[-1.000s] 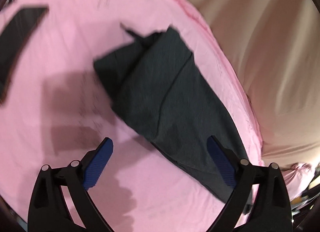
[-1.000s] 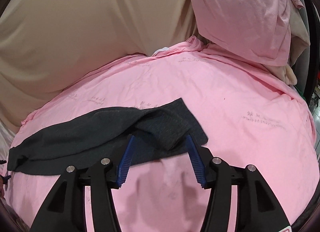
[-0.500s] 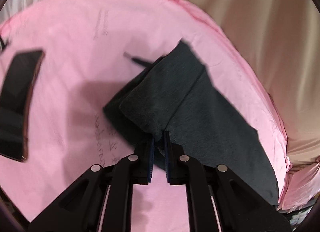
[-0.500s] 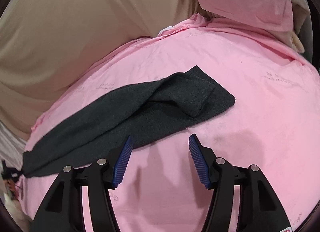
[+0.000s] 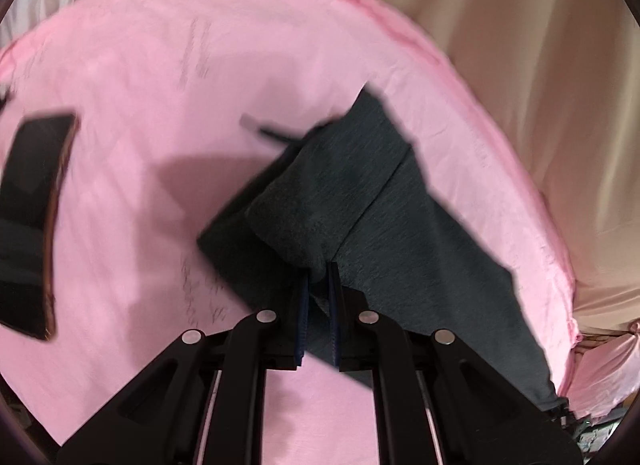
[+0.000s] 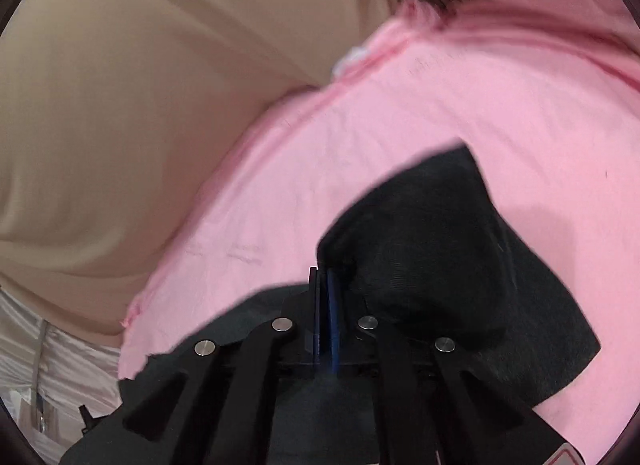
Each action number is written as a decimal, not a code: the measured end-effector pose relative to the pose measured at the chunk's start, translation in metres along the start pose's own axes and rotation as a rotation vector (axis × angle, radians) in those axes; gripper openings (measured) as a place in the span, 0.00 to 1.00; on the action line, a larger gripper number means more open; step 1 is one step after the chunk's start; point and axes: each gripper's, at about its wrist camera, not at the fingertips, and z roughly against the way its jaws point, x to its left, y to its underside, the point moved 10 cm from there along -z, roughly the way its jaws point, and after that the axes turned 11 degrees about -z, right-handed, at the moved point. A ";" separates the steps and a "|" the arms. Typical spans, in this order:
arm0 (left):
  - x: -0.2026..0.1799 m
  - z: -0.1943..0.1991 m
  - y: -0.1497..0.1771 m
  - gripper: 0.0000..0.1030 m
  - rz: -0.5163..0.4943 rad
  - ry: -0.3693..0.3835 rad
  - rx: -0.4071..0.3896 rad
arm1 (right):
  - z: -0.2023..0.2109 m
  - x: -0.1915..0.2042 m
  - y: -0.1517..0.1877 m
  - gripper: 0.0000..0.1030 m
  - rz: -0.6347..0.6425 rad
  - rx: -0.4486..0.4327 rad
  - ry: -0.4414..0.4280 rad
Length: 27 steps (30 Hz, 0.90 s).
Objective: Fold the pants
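Pants [image 5: 384, 221] on pink sheet [image 5: 160, 65], part-folded | left tool [image 5: 318, 285] clenched on near fold | right tool [image 6: 325, 285] jaws just closed, pinching edge | both ends gripped, fold can start

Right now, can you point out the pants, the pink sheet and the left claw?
pants [image 5: 400, 225]: left wrist view, on the flat dark fabric.
pink sheet [image 5: 180, 77]: left wrist view, bare stretch beyond the pants.
left claw [image 5: 318, 285]: left wrist view, between its fingertips, pinching the pants' edge.
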 end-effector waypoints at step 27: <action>0.022 -0.005 0.002 0.08 -0.057 -0.048 0.111 | 0.065 -0.060 0.044 0.03 0.095 0.014 0.222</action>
